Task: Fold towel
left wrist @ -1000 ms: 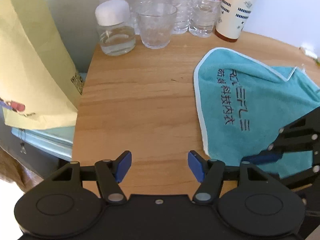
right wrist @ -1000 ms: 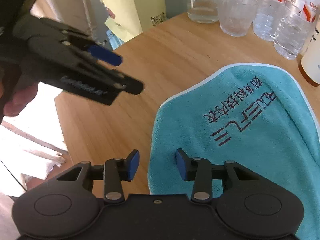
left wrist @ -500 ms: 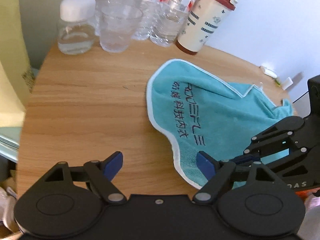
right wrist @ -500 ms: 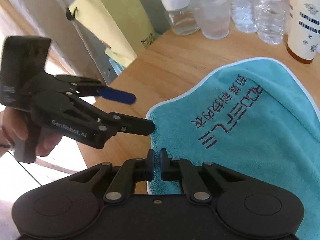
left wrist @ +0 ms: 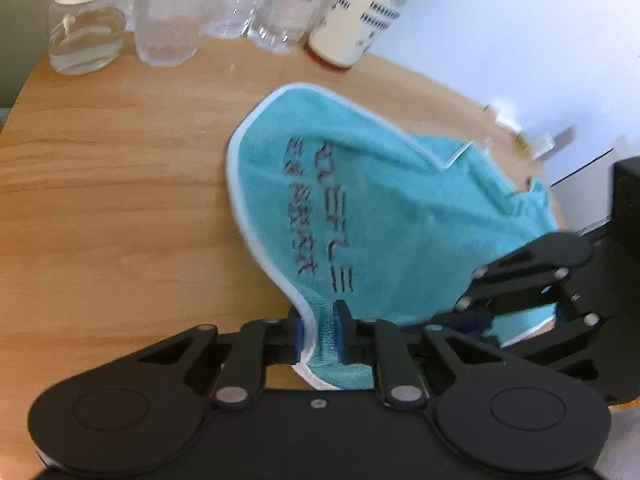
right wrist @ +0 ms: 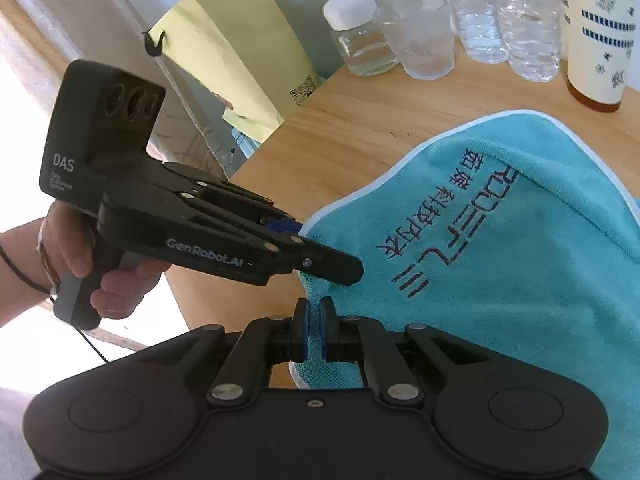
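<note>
A teal towel (left wrist: 360, 208) with white trim and dark printed letters lies rumpled on the round wooden table (left wrist: 120, 200); it also shows in the right wrist view (right wrist: 500, 240). My left gripper (left wrist: 318, 334) is shut on the towel's near white-trimmed edge. My right gripper (right wrist: 315, 330) is shut on the towel's near edge too, just right of the left one. In the right wrist view the left gripper (right wrist: 288, 232) reaches in from the left and pinches the towel edge. In the left wrist view the right gripper (left wrist: 468, 322) sits at the right over the towel.
At the table's far edge stand a white-capped glass jar (left wrist: 84, 28), a clear glass (left wrist: 168, 24), several plastic water bottles (left wrist: 280, 8) and a cream tumbler with a red base (left wrist: 356, 16). A yellow paper bag (right wrist: 228, 64) stands beyond the table's left edge.
Both grippers closed on the towel's near edge: the right one first, then the left. The left gripper moved right onto the towel, which has bunched up slightly.
</note>
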The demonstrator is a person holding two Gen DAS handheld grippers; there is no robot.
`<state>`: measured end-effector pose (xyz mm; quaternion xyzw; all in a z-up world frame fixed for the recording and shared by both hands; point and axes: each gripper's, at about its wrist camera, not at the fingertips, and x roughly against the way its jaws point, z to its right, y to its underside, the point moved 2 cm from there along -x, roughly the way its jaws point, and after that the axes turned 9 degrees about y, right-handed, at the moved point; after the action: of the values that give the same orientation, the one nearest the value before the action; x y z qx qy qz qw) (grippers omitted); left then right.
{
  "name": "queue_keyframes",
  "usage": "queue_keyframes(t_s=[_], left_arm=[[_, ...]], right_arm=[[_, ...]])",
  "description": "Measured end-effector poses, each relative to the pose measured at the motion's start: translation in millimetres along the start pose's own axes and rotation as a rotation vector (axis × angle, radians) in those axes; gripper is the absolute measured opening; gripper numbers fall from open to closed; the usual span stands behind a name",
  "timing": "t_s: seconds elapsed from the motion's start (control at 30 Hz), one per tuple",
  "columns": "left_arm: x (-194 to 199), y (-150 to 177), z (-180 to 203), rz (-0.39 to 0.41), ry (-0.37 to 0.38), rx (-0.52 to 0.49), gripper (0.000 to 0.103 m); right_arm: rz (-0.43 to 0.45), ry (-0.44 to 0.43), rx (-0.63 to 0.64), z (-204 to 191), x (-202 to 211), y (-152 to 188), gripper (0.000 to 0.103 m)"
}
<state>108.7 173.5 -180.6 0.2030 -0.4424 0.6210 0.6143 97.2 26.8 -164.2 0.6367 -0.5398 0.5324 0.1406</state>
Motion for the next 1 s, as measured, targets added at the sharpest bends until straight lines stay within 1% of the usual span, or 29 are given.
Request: queue_keyframes(t_s=[0.03, 0.07, 0.13, 0.17, 0.2, 0.23, 0.33, 0.37, 0.4, 0.43, 0.47, 0.57, 0.67, 0.77, 0.8, 0.83, 0.93, 0.97, 1.0], left_arm=[[-0.8, 1.1, -0.6, -0.019, -0.027, 0.009, 0.011], [-1.2, 1.7, -0.9, -0.033, -0.042, 0.013, 0.01], [-1.7, 2.7, -1.1, -0.056, -0.065, 0.017, 0.011], [-1.9, 3.1, -1.3, -0.068, -0.076, 0.019, 0.011], [-3.7, 4.4, 1.1, -0.089, -0.095, 0.0, 0.011], [-6.0, 5.9, 4.2, -0.113, -0.116, -0.025, 0.011], [-11.5, 7.0, 5.1, -0.152, -0.159, -0.037, 0.011], [-13.3, 7.4, 5.2, -0.165, -0.171, -0.041, 0.011], [-14.8, 6.7, 6.4, -0.173, -0.191, -0.05, 0.011], [-16.2, 5.7, 8.0, -0.18, -0.214, -0.06, 0.011], [-16.6, 5.3, 8.2, -0.184, -0.22, -0.06, 0.011], [-15.9, 4.1, 6.3, -0.206, -0.273, -0.062, 0.011], [-14.7, 5.1, 5.3, -0.222, -0.306, -0.081, 0.011], [-13.1, 6.4, 7.3, -0.225, -0.317, -0.088, 0.011], [-14.2, 7.6, 9.7, -0.231, -0.328, -0.104, 0.011], [-14.3, 8.4, 10.9, -0.235, -0.332, -0.113, 0.011], [-13.6, 9.8, 13.7, -0.243, -0.344, -0.127, 0.011], [-10.5, 7.9, 15.0, -0.233, -0.365, -0.138, 0.011], [-6.9, 5.3, 16.5, -0.221, -0.391, -0.151, 0.011]], right_arm=[[0.002, 0.026, 0.022, -2.4, 1.2, 0.3, 0.015], [0.002, 0.037, 0.048, -4.5, 4.6, 1.7, 0.022], [0.0, 0.056, 0.063, -3.6, 10.2, 4.0, 0.033], [-0.001, 0.074, 0.076, -2.6, 15.3, 6.0, 0.034], [0.002, 0.086, 0.085, -1.1, 19.9, 8.0, 0.034], [0.013, 0.172, 0.102, 6.0, 29.4, 14.7, 0.034], [-0.055, 0.343, 0.127, 23.8, 31.8, 31.9, 0.034], [-0.073, 0.379, 0.132, 29.7, 32.3, 38.6, 0.034], [-0.076, 0.385, 0.134, 30.6, 32.3, 39.8, 0.034], [-0.093, 0.459, 0.15, 38.5, 33.3, 50.2, 0.034], [-0.1, 0.482, 0.154, 45.5, 34.4, 54.1, 0.034], [-0.142, 0.505, 0.161, 54.9, 34.6, 66.8, 0.034], [-0.138, 0.522, 0.206, 54.9, 35.5, 76.8, 0.035], [-0.155, 0.498, 0.146, 63.1, 38.1, 80.4, 0.035], [-0.161, 0.491, 0.133, 64.2, 37.8, 79.5, 0.035], [-0.173, 0.477, 0.131, 64.2, 37.4, 80.3, 0.035], [-0.187, 0.47, 0.181, 57.4, 38.2, 86.8, 0.035], [-0.191, 0.453, 0.174, 57.4, 39.4, 88.9, 0.037], [-0.179, 0.466, 0.17, 58.3, 41.2, 88.6, 0.038]])
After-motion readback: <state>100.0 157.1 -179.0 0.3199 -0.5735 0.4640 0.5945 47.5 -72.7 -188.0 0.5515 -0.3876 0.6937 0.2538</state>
